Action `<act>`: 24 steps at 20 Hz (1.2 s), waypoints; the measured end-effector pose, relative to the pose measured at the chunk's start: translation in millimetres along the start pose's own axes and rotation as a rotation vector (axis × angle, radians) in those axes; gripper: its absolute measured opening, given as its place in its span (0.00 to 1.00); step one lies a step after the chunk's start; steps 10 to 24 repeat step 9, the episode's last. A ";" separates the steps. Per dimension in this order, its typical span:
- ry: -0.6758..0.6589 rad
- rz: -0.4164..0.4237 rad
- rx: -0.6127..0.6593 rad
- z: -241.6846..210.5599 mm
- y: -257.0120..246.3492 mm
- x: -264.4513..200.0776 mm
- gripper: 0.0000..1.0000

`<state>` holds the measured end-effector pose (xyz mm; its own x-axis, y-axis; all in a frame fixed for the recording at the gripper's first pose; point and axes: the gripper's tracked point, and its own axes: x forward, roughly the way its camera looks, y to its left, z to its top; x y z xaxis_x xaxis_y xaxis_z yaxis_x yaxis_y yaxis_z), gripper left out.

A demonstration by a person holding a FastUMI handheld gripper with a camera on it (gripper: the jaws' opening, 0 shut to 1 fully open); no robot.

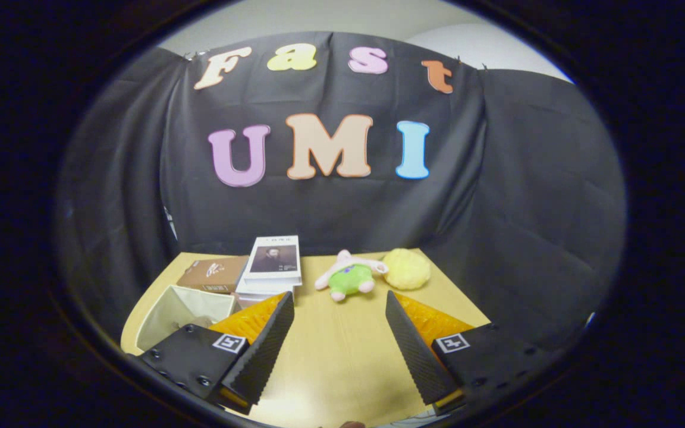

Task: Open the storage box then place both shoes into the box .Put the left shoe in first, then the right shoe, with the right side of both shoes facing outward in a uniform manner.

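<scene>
Nothing looks packed yet. The gripper (339, 333) hangs released, fingers wide over bare table (342, 368); an open cream box (183, 315), possibly the storage box, sits at ten o'clock, shoeless.

Gripper (339, 315): two wedge-shaped fingers (265, 351) with ribbed, textured inner pads, lower centre of frame. Each mounts on a flat block bearing a square fiducial marker (229, 342) and small round screws (203, 380).
</scene>
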<state>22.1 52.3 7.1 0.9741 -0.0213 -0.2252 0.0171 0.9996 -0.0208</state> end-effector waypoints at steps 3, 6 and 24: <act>-0.070 0.047 -0.025 -2.6 5.2 -7.5 0.99; -0.111 0.107 -0.003 -9.6 18.4 -12.8 0.99; -0.131 0.123 0.011 -16.8 19.3 -16.3 0.99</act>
